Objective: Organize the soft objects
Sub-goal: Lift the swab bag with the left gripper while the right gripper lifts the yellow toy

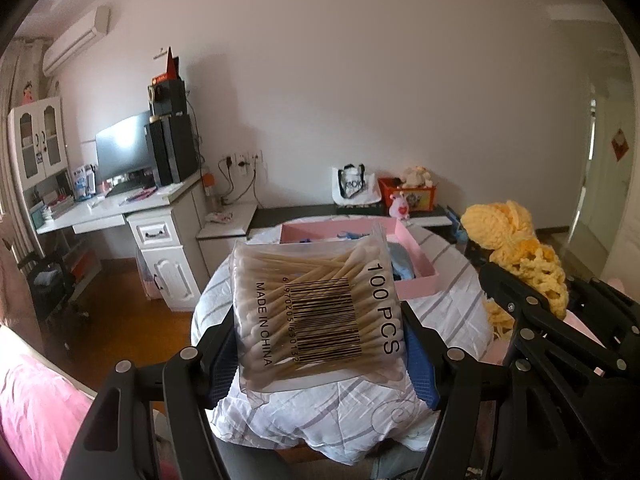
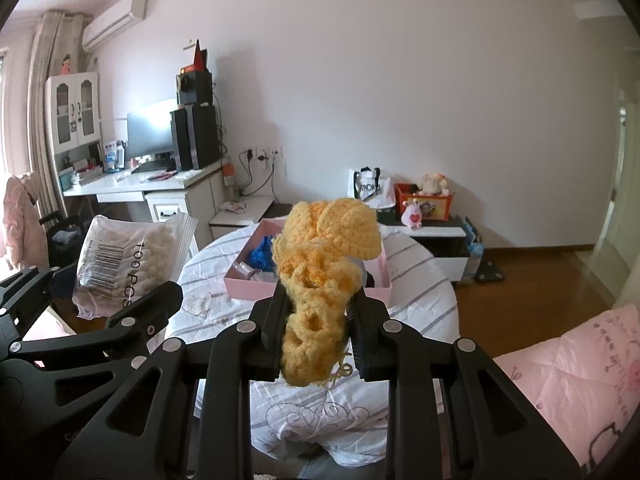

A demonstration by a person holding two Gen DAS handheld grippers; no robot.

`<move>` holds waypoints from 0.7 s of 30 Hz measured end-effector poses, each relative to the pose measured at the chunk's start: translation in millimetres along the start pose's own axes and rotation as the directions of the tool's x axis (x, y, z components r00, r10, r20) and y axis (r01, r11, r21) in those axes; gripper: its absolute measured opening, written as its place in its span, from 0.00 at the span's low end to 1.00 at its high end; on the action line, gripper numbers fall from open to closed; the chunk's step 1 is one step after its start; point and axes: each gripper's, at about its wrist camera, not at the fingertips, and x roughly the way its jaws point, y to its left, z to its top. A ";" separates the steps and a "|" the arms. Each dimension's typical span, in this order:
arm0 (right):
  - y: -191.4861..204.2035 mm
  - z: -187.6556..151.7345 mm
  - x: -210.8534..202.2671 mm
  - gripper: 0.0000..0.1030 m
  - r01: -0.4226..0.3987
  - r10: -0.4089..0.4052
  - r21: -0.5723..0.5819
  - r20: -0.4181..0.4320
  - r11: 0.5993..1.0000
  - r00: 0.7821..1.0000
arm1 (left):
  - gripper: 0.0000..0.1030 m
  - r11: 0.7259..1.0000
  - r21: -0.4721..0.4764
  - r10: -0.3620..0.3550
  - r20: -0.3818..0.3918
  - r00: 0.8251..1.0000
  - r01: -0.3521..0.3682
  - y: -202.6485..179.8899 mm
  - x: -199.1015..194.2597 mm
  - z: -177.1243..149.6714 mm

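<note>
1. The left gripper [image 1: 320,344] is clamped on a clear bag of cotton swabs [image 1: 316,312]; its blue-padded fingers [image 1: 420,364] press the bag's two sides, and the bag is held up in the air, above the near part of the round table [image 1: 452,280].
2. The right gripper [image 2: 316,332] is clenched on a yellow crocheted piece [image 2: 320,280], which bulges up and forward out of the jaws and hangs a little below them.
3. The table wears a white cloth with grey stripes. A pink box [image 2: 304,292] sits on its far half, open at the top.
4. Inside the box lie something bright blue [image 2: 260,256] at the left and pale blue fabric [image 1: 402,266]; what these are cannot be told from either view.
5. From the right wrist view, the swab bag floats at the left, well apart from the box; the yellow piece is in front of the box, covering its middle.
6. A pink quilt [image 2: 580,376] lies at the near right.
7. Far left stands a white desk [image 2: 132,186] with a monitor [image 2: 150,132].
</note>
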 end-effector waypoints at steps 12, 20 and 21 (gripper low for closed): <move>-6.2 -8.8 70.1 0.23 -0.002 0.005 0.021 -0.132 1.000 0.991 | 0.65 1.000 -0.014 -0.025 -0.149 0.989 0.023 14.6 91.3 31.9; -18.0 -6.6 123.1 0.23 0.008 0.000 0.043 -0.188 0.999 0.982 | 0.65 1.000 -0.008 -0.031 -0.203 0.979 0.030 12.2 159.7 61.3; -19.9 -5.5 132.5 0.23 0.006 0.003 0.047 -0.198 0.999 0.980 | 0.65 0.999 -0.012 -0.034 -0.215 0.976 0.032 12.9 174.1 67.1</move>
